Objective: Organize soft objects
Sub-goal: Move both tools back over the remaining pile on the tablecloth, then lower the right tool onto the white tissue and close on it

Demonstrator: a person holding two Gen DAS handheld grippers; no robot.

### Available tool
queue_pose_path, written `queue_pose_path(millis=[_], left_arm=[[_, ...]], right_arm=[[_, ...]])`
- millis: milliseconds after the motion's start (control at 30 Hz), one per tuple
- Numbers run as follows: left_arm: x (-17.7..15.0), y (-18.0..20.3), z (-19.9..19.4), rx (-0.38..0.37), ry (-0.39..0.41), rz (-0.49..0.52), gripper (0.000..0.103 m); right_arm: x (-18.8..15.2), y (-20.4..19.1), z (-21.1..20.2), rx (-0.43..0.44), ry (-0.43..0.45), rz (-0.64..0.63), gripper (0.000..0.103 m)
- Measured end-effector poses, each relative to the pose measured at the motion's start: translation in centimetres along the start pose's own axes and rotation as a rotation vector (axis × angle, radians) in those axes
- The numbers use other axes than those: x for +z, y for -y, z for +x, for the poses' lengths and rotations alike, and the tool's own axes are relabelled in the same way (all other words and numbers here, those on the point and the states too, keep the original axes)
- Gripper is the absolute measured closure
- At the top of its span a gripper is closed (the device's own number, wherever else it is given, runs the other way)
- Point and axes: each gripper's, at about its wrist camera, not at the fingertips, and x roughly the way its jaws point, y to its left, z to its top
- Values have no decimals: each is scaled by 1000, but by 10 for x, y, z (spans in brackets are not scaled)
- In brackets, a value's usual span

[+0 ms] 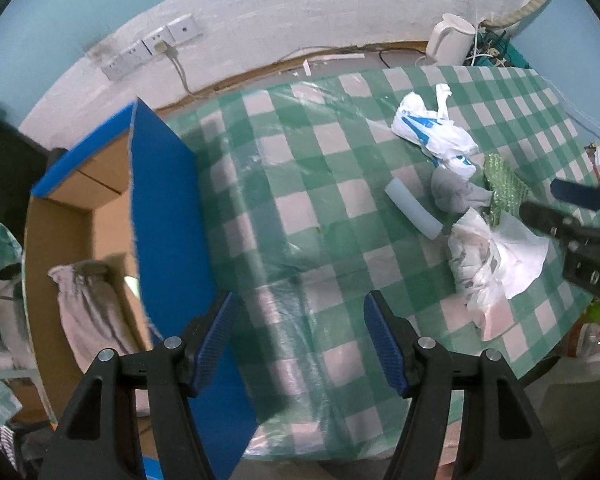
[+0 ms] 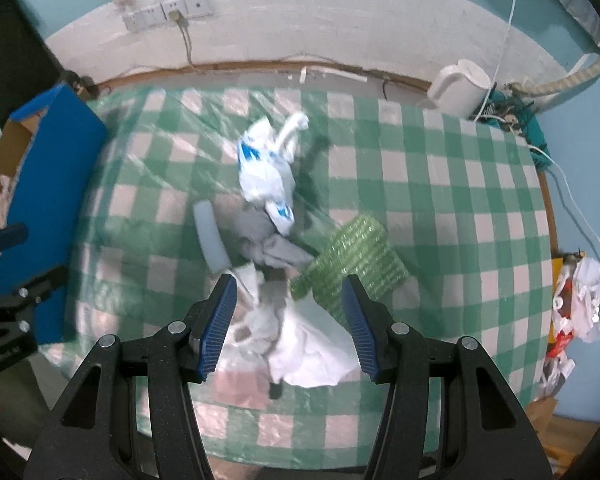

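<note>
Table [image 2: 440,184], green check cloth, fills both views. Box [image 1: 168,208], blue outside, brown inside, sits off the cloth's left edge, at 9 o'clock in left-wrist view; a grey cloth [image 1: 88,312] already lies in it.

Pile of soft things mid-table: white wad [image 2: 312,344] nearest, then green mesh [image 2: 352,256], grey rag [image 2: 264,240], printed bag [image 2: 266,168] farthest, white tube [image 2: 212,240] at pile's left edge.

R gripper [image 2: 288,320] looks down on the pile; wad sits between its fingers at 6 o'clock of view, mesh at 1 o'clock of the wad, bag at 12. Jaws about half open, pads not seen pressing anything; contact w/ wad can't be told, frame blurred.

L gripper [image 1: 300,340]: jaws wide, nothing between them, bare cloth under. Pile lies at 2–3 o'clock from it, well apart; box just beside its left finger.

Key relation: wad is under R, not L. So R is the nearer hand for the pick. Tube's long axis runs abt 11-to-5 in R view, roughly in line w/ the finger pads, so a tube grab would likely need no wrist roll. Wad has no clear axis. Judged step: R lining up on wad; drop-off is box, far left of R.
</note>
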Motion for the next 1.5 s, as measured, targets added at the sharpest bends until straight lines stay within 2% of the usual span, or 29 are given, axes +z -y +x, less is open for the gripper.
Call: queue_pose_path(millis=[233, 700, 933, 1233, 1400, 1467, 1500], left_arm=[[1, 2, 14, -36, -41, -41, 35], [4, 19, 29, -16, -49, 8, 35], [4, 24, 33, -23, -55, 16, 35], [5, 31, 34, -30, -61, 35, 35], [9, 40, 35, -29, -54, 51, 35], [9, 43, 34, -37, -55, 54, 35], [10, 45, 34, -39, -55, 58, 35]], right_arm=[[-15, 7, 28, -24, -73, -9, 50], [-29, 6, 64, -73, -147, -37, 50], [-30, -2, 72, -10, -163, -27, 50], [-43, -16, 90, -15, -221, -37, 50], [-50, -17, 93, 8, -212, -33, 50], [-51, -14, 94, 21, -209, -37, 61], [-51, -12, 94, 21, -207, -42, 71]])
